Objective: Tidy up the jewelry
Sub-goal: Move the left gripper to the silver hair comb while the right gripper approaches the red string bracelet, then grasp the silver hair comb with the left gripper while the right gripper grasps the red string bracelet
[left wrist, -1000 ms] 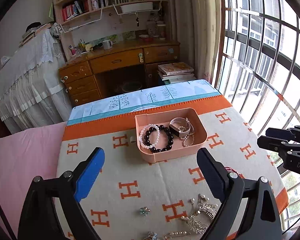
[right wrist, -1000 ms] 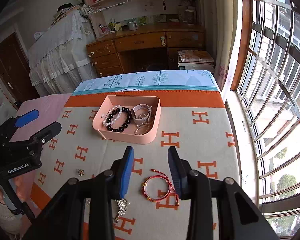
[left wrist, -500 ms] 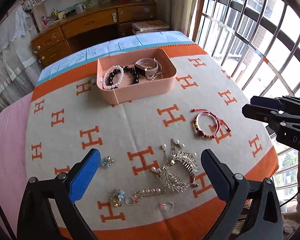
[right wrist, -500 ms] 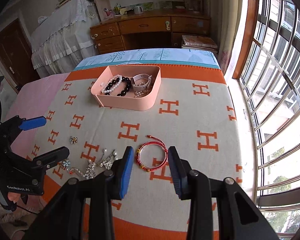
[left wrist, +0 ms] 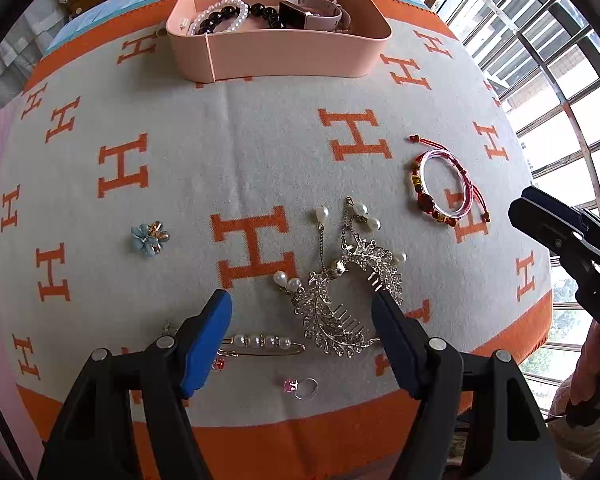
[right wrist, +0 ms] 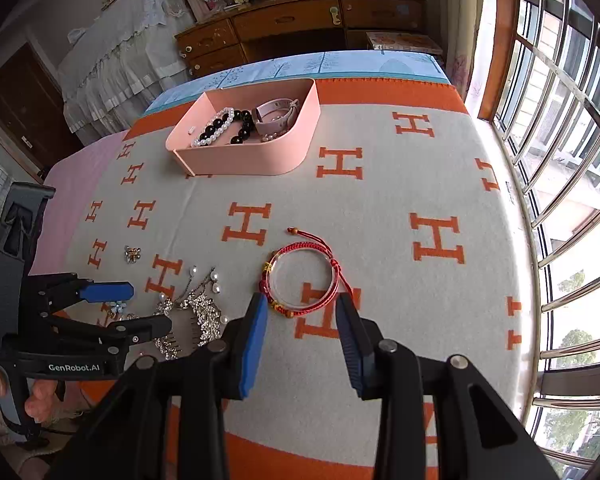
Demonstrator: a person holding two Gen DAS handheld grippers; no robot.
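Note:
A silver leaf-shaped hair comb [left wrist: 332,320] with pearl drops lies on the orange-patterned blanket, between the fingers of my left gripper [left wrist: 300,304]. Its jaws are closing and neither pad presses on the comb. A red cord bracelet [right wrist: 300,276] with a clear bangle rests just ahead of my right gripper [right wrist: 302,304], which stands open with the bracelet's near edge at its tips. The pink tray [left wrist: 280,56] at the far side holds a pearl bracelet, a black bead bracelet and a pink watch. My left gripper [right wrist: 140,308] also shows in the right wrist view, over the comb [right wrist: 204,312].
A blue flower brooch [left wrist: 150,236], a pearl pin [left wrist: 260,342] and a pink-stone ring [left wrist: 300,386] lie near the blanket's front edge. Window bars run along the right. A wooden desk [right wrist: 300,16] and a covered bed stand behind.
Both grippers came down toward the blanket. The left one tipped steeply down over the silver comb and its jaws narrowed. The right one drew close to the red bracelet.

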